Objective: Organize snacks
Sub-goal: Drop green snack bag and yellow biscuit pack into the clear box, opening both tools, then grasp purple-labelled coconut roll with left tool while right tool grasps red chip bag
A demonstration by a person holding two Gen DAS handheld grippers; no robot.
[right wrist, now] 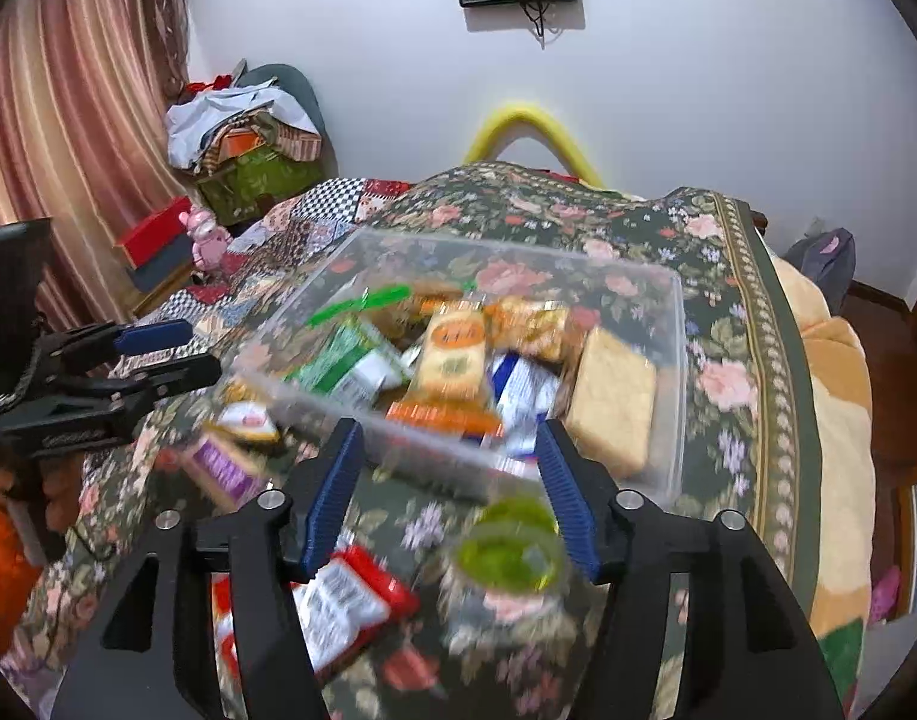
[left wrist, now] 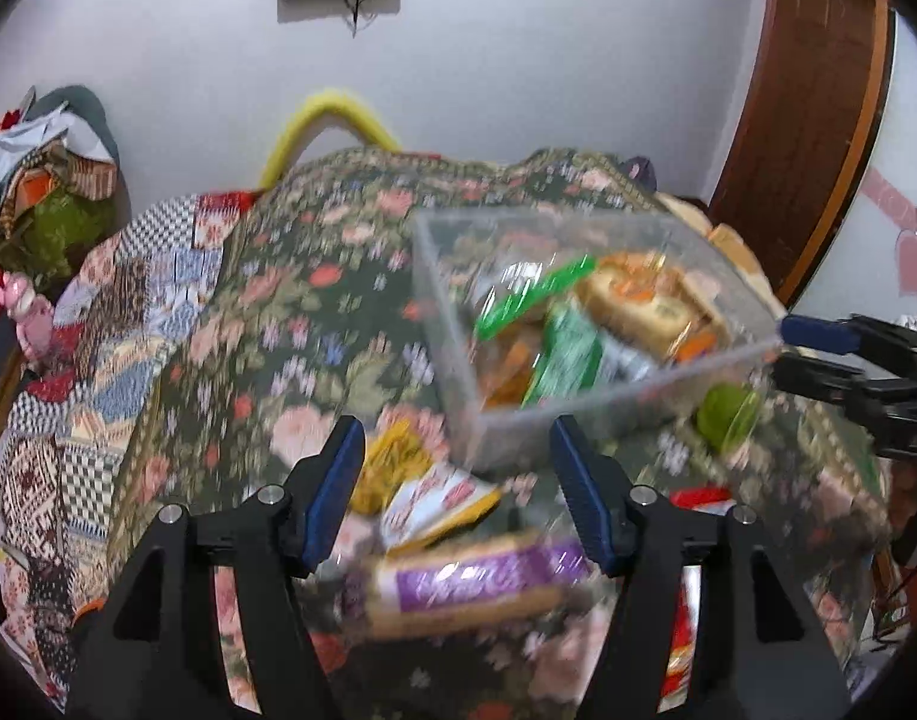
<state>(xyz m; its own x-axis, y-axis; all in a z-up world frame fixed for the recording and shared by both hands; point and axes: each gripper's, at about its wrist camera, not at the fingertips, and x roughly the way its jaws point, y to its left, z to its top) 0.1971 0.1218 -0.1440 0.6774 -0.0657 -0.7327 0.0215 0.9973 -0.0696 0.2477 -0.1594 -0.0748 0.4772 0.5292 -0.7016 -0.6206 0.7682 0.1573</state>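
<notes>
A clear plastic bin (left wrist: 452, 360) (right wrist: 674, 312) sits on the floral bedspread with several snack packs inside. My left gripper (left wrist: 455, 480) is open above a purple-labelled biscuit pack (left wrist: 470, 585) and a yellow-edged pack (left wrist: 437, 504), which lie in front of the bin. My right gripper (right wrist: 449, 480) is open over a green jelly cup (right wrist: 509, 552) and next to a red-and-white packet (right wrist: 350, 594). The purple pack also shows in the right wrist view (right wrist: 221, 468). The green cup also shows in the left wrist view (left wrist: 725, 414). Both views are motion-blurred.
The floral bedspread (left wrist: 290, 312) (right wrist: 728, 396) covers a bed with a patchwork quilt (left wrist: 98, 360) on the left. Piled clothes and boxes (right wrist: 242, 144) stand by the curtain. A wooden door (left wrist: 806, 120) is at the right. The bed edge drops off at the right (right wrist: 842, 420).
</notes>
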